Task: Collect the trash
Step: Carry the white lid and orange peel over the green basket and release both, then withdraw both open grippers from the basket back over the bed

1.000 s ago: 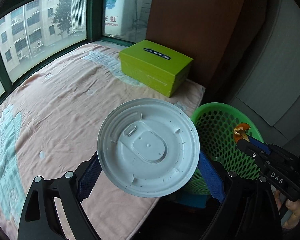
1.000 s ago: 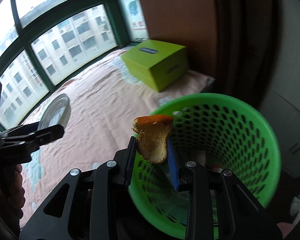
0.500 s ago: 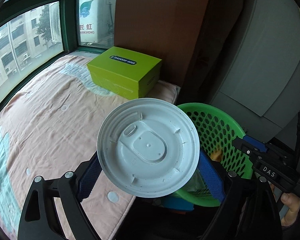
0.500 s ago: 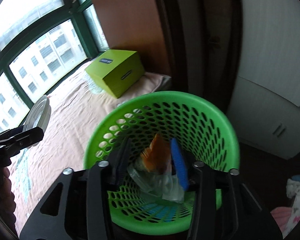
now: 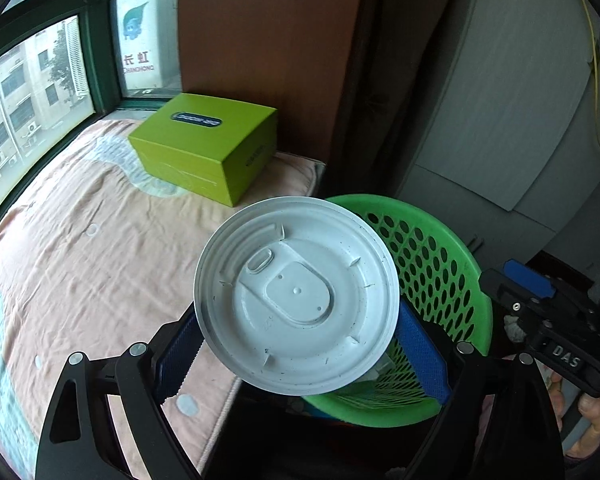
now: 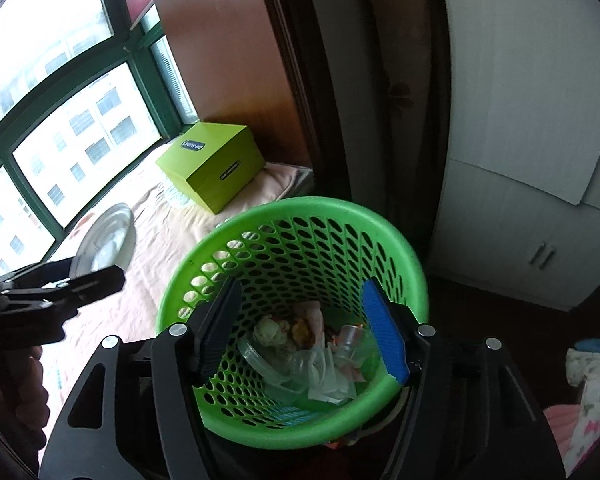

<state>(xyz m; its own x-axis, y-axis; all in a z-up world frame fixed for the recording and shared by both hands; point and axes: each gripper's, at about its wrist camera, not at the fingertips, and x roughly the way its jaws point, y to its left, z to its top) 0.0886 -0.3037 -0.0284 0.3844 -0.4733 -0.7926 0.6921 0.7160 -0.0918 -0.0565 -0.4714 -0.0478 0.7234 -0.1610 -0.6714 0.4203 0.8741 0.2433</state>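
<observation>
My left gripper (image 5: pixel 300 360) is shut on a round white plastic lid (image 5: pixel 296 296), held upright at the bed's edge, just left of the green perforated trash basket (image 5: pixel 440 260). The lid also shows in the right wrist view (image 6: pixel 104 244). My right gripper (image 6: pixel 300 328) is open and empty, its fingers spread over the basket (image 6: pixel 320 216). Inside the basket lie an orange peel piece (image 6: pixel 300 330), clear plastic cups and crumpled wrappers (image 6: pixel 324 368).
A lime-green cardboard box (image 5: pixel 204 144) sits at the far end of the peach bedsheet (image 5: pixel 80 240) by the window. A brown wardrobe panel (image 5: pixel 268 40) and grey cabinet doors (image 6: pixel 520 220) stand behind the basket. Clothes (image 6: pixel 584 400) lie on the floor at right.
My right gripper opened and let the orange peel fall into the basket. My left gripper carried the lid rightward, closer to the basket.
</observation>
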